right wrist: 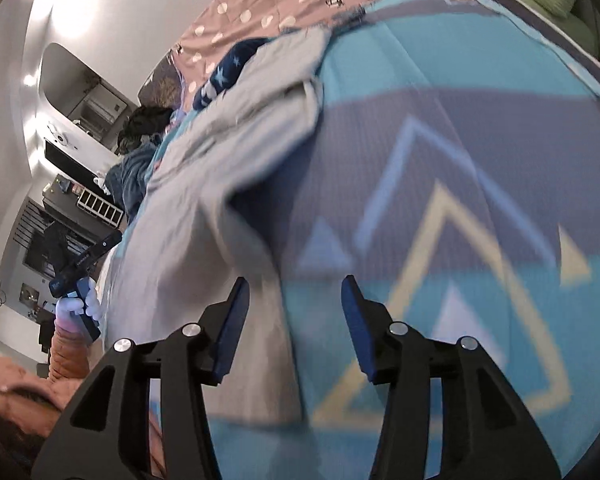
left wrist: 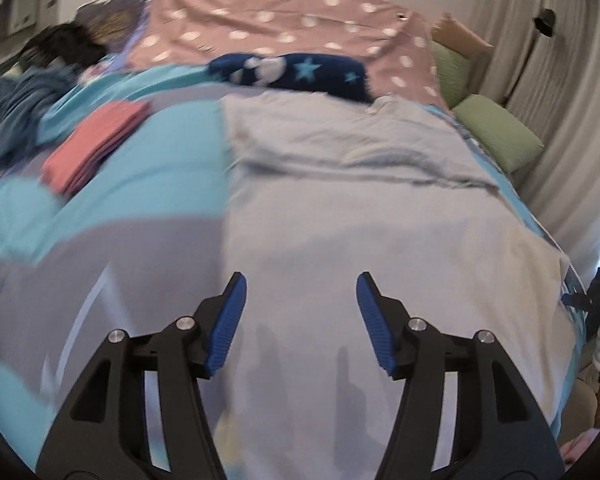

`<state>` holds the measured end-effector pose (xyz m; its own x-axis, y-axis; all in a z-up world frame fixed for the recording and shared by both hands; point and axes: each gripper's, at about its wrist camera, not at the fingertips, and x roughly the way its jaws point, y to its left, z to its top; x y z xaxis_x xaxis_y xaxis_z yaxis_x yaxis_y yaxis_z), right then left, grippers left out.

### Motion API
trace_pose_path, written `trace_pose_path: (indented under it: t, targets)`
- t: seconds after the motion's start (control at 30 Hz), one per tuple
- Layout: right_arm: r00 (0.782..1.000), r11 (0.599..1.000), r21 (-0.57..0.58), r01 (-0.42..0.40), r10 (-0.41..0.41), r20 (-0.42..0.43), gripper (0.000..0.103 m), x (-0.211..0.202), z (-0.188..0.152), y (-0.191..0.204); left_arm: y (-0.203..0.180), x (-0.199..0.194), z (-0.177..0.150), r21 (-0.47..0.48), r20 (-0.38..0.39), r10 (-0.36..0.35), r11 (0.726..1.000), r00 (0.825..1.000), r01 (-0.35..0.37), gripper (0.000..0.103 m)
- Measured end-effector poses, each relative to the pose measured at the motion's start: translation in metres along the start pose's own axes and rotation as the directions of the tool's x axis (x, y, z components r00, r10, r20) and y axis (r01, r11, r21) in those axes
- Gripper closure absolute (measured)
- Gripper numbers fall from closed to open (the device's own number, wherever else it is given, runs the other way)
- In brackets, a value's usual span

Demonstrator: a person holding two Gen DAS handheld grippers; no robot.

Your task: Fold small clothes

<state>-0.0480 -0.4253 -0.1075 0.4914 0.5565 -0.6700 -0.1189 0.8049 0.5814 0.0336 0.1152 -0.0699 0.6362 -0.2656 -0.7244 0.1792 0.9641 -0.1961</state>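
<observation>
A pale grey garment lies spread flat on the bed, with a folded band across its far part. My left gripper is open and empty, hovering above the garment's near part. In the right wrist view the same garment runs along the left, its edge lifted in a fold. My right gripper is open and empty, over the garment's right edge where it meets the bedcover. The other gripper shows at the left, held in a gloved hand.
A folded pink garment lies on the blue and grey bedcover at the left. A dark blue starred cloth and a pink dotted sheet lie beyond. Green pillows are at the right, dark clothes at the far left.
</observation>
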Motion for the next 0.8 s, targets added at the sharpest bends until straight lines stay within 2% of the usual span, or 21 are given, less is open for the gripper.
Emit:
trace_pose_path:
  t: [0.2,0.33,0.53,0.57,0.6,0.63,0.7,0.73,0.77,0.8]
  targets:
    - [1.0,1.0,-0.017,0.003,-0.004,-0.009,0.052,-0.008,-0.022,0.005,0.022,-0.039,-0.043,-0.09,-0.019,-0.053,0.995,0.998,0.051,0.04]
    - [1.0,1.0,-0.023,-0.015,0.015,0.0,0.05,-0.003,-0.027,0.006,0.025,-0.05,-0.061,-0.124,-0.029,-0.095,0.988,0.995,0.091,0.04]
    - [0.999,0.999,-0.01,-0.041,0.041,0.011,0.05,0.01,-0.021,0.009,0.008,-0.049,-0.08,-0.09,-0.081,-0.161,0.984,0.984,0.154,0.038]
    - [0.999,0.999,0.002,-0.044,0.044,0.015,0.053,0.012,-0.02,0.01,0.005,-0.049,-0.084,-0.077,-0.084,-0.158,0.985,0.984,0.151,0.038]
    - [0.999,0.998,0.033,-0.051,0.051,-0.001,0.08,0.017,-0.019,0.009,0.003,-0.05,-0.086,-0.067,-0.083,-0.156,0.986,0.984,0.15,0.038]
    - [0.998,0.995,0.073,-0.065,0.066,-0.018,0.096,0.02,-0.021,0.007,0.002,-0.051,-0.088,-0.064,-0.082,-0.157,0.986,0.984,0.152,0.038]
    - [0.997,0.989,0.124,-0.081,0.078,0.028,0.096,0.011,-0.025,0.009,0.004,-0.053,-0.091,-0.078,-0.079,-0.172,0.983,0.982,0.166,0.04]
    - [0.993,0.986,0.132,-0.106,0.098,0.064,0.096,0.001,-0.027,0.011,0.005,-0.054,-0.091,-0.084,-0.077,-0.178,0.982,0.981,0.172,0.046]
    - [0.988,0.981,0.138,-0.137,0.125,0.091,0.096,-0.01,-0.029,0.013,0.006,-0.056,-0.091,-0.09,-0.079,-0.179,0.981,0.981,0.172,0.068]
    - [0.979,0.975,0.138,-0.175,0.159,0.125,0.096,-0.023,-0.031,0.015,0.009,-0.056,-0.092,-0.1,-0.09,-0.175,0.981,0.98,0.166,0.077]
